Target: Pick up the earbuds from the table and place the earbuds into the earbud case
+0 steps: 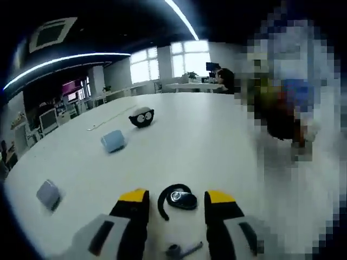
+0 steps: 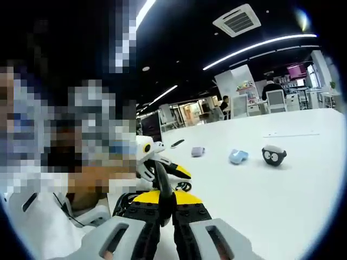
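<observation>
In the left gripper view, the left gripper [image 1: 177,203] hangs low over the white table [image 1: 217,146] with its yellow-tipped jaws spread apart and gripping nothing. A black earbud [image 1: 178,199] with a curved ear hook lies on the table between the two jaw tips, touching neither. A small grey piece [image 1: 181,250] lies nearer the camera, between the jaws. Farther off on the table sit a black earbud case [image 1: 142,117] with its lid open, a light blue box [image 1: 113,141] and a grey box [image 1: 49,193], all well apart. In the right gripper view, the right gripper [image 2: 166,203] has its jaws closed on a second black earbud [image 2: 162,187], whose hook rises upright above the tips. Behind it the other gripper [image 2: 157,162] is just above the table.
</observation>
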`<state>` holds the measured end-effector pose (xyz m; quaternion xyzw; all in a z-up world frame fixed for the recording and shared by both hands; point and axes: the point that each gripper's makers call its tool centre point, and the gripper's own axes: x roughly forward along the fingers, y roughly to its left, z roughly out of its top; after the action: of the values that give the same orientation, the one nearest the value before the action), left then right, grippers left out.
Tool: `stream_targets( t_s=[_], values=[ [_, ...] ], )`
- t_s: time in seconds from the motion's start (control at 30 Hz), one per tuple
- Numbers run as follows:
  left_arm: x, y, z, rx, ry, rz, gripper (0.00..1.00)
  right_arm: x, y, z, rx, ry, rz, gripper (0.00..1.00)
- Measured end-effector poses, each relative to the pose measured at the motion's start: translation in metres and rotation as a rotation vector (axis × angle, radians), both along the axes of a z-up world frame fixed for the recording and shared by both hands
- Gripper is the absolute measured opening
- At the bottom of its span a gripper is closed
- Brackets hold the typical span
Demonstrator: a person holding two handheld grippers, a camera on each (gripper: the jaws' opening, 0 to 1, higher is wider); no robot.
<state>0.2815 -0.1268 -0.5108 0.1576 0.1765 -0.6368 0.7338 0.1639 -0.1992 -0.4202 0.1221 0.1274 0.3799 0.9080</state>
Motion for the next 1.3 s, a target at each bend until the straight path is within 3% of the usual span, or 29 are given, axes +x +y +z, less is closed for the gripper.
stream_targets(
  t_s=[0.03,0.13,0.27,0.47,0.57,0.63,0.7,0.8,0.9,0.97,1.2,1.23,1.3],
  values=[
    [0.000,0.001,-0.003,-0.006,0.034,-0.010,0.47,0.000,0.000,0.000,-0.001,0.000,0.001,0.06],
    [0.004,0.005,-0.002,-0.020,0.041,-0.007,0.47,0.000,-0.001,0.000,0.001,0.000,0.003,0.06],
    [-0.009,0.015,-0.002,0.013,0.025,-0.036,0.36,0.001,-0.004,0.002,0.005,-0.002,-0.004,0.06],
    [-0.021,0.021,0.001,0.034,0.010,-0.054,0.26,0.000,-0.003,0.004,0.003,-0.011,-0.004,0.06],
    [-0.016,0.015,0.002,0.034,-0.027,-0.039,0.28,-0.001,-0.003,0.005,0.002,-0.015,-0.006,0.06],
    [-0.012,0.008,0.004,0.026,-0.055,-0.044,0.37,0.000,-0.004,0.005,0.002,-0.014,-0.008,0.06],
    [-0.013,0.003,0.004,0.022,-0.050,-0.065,0.43,0.000,-0.003,0.004,0.001,-0.013,-0.006,0.06],
    [-0.017,-0.006,0.004,0.016,-0.044,-0.083,0.42,0.000,-0.003,0.003,-0.001,-0.011,-0.003,0.06],
    [-0.018,-0.008,0.002,0.016,0.001,-0.081,0.29,0.000,-0.003,0.004,0.002,-0.011,-0.003,0.06],
    [-0.017,-0.009,0.000,0.011,0.027,-0.068,0.29,0.000,-0.004,0.004,0.002,-0.012,-0.003,0.06],
    [-0.018,-0.012,0.001,-0.012,0.020,-0.067,0.28,-0.001,-0.004,0.004,0.002,-0.014,-0.003,0.06],
    [-0.017,-0.012,0.002,-0.028,0.013,-0.067,0.25,-0.002,-0.004,0.004,0.001,-0.014,-0.003,0.06],
    [-0.018,-0.014,0.020,-0.108,-0.034,-0.095,0.05,-0.002,-0.004,0.003,-0.001,-0.012,-0.004,0.06]
  ],
)
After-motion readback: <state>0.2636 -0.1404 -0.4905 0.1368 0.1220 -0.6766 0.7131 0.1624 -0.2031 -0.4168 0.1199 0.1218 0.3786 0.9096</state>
